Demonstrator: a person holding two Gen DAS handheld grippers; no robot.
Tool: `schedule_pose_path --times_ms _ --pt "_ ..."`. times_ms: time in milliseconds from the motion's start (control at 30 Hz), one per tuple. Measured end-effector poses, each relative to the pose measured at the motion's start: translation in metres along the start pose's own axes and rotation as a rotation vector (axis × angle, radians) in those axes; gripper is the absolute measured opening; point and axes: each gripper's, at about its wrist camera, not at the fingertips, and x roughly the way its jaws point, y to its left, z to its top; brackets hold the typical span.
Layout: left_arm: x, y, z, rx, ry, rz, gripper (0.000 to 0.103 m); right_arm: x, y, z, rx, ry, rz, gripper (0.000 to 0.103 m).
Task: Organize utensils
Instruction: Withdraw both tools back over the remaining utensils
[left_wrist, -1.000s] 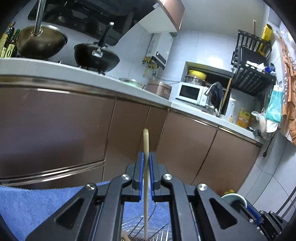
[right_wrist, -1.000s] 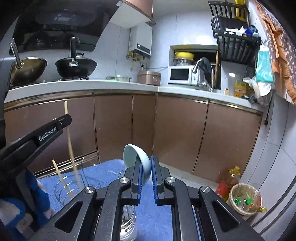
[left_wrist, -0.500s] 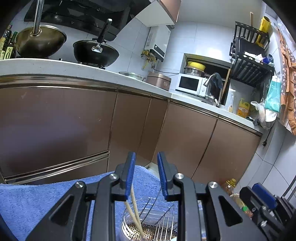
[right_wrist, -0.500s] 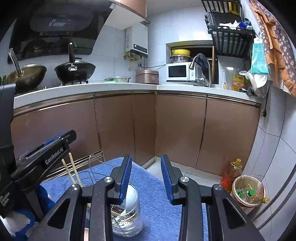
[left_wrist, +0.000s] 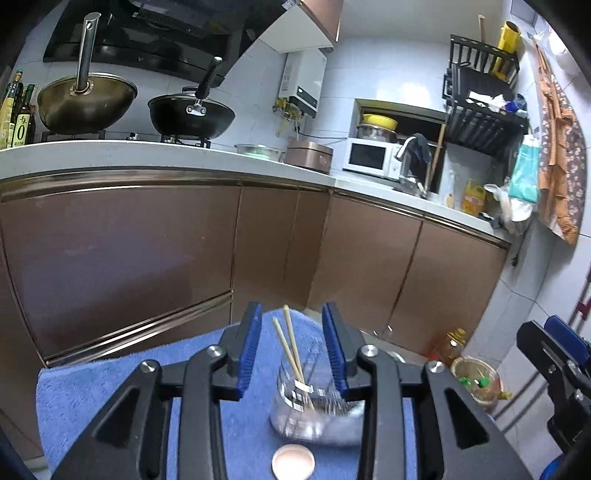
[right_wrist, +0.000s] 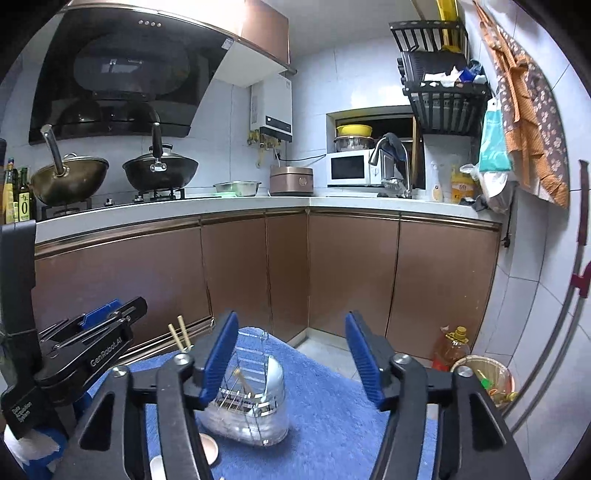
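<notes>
Left gripper: mine, bottom centre of the left wrist view. Jaws apart and opening. Nothing pinched; blue pads clear of everything.
Right gripper: mine, bottom centre of the right wrist view. Jaws wide apart and opening, nothing between the pads.
Chopsticks: two, standing tilted in the drainer, tips leaning toward upper left of the left wrist frame. They show in the gap between my left jaws but sit beyond them, no contact. In the right wrist view the tops poke up just left of my left-hand jaw.
Utensil drainer: clear-walled holder with a wire rack inside, lower centre of the right wrist frame, on the blue towel. Blurred in the left wrist view. Contents besides the chopsticks: cannot tell.
Blue towel: covers the work surface, fills the lower middle of both views.
Small round dish: pinkish, bottom centre of the left wrist frame, on the towel just in front of the drainer.
Gripper cross-view: left unit shows at lower left of the right wrist frame; right unit at the lower right edge of the left wrist frame.
Background: brown cabinets mid-frame, two woks on the hob upper left, microwave right of centre.
</notes>
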Motion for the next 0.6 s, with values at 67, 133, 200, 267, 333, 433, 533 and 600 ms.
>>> schedule_pose_path --times_ms 67,133,200,267,333,433,533,600 --pt "-0.016 0.002 -0.003 -0.003 0.014 -0.013 0.036 -0.014 0.002 -0.002 -0.006 0.0 -0.007 0.072" --pt "-0.03 0.004 -0.006 0.003 0.032 -0.013 0.041 -0.029 0.005 -0.004 -0.013 0.007 -0.012 0.076" --pt "-0.043 0.004 -0.01 0.025 0.046 -0.01 0.044 -0.041 0.006 -0.007 -0.014 0.008 -0.014 0.082" --pt "-0.056 0.005 -0.013 0.048 0.055 0.006 0.047 -0.055 0.008 -0.01 -0.024 0.007 -0.022 0.09" --pt "-0.072 0.008 -0.018 0.059 0.059 0.011 0.047 -0.065 0.009 -0.012 -0.032 0.01 -0.024 0.094" --pt "-0.09 0.011 -0.021 0.079 0.051 0.029 0.047 -0.08 0.011 -0.016 -0.044 0.005 -0.016 0.098" --pt "-0.11 0.016 -0.022 0.078 0.032 0.046 0.047 -0.096 0.012 -0.019 -0.04 -0.007 -0.007 0.102" --pt "-0.124 0.021 -0.023 0.066 0.012 0.053 0.047 -0.106 0.012 -0.022 -0.039 -0.011 -0.002 0.103"
